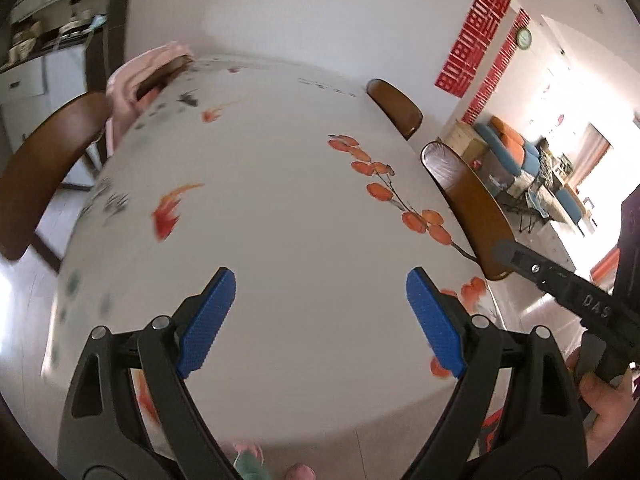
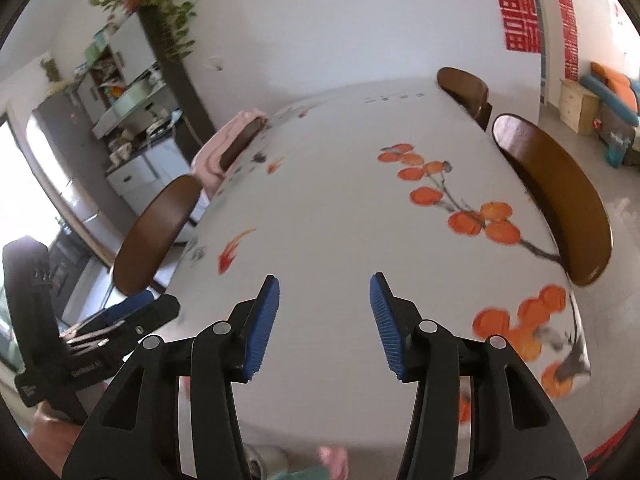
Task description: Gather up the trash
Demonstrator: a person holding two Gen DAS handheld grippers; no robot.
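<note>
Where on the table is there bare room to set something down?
Nearly all of it: the tablecloth is bare between the goldfish print and the persimmon branch. The only thing near an edge is the pink cloth on a far-left chair.

Ahead of both tongs the table top is bare cloth with a printed fish and fruit pattern, flat, free to pass over all the way to the far wall. Left tongs spread wide, nothing between the pads; right tongs apart, gap empty too. Obstacles sit only at the edges: two chair backs along the right edge, one chair back at the left edge, pink cloth draped over a chair at the far left corner. The other tool sits close on the right tongs' left side.
</note>
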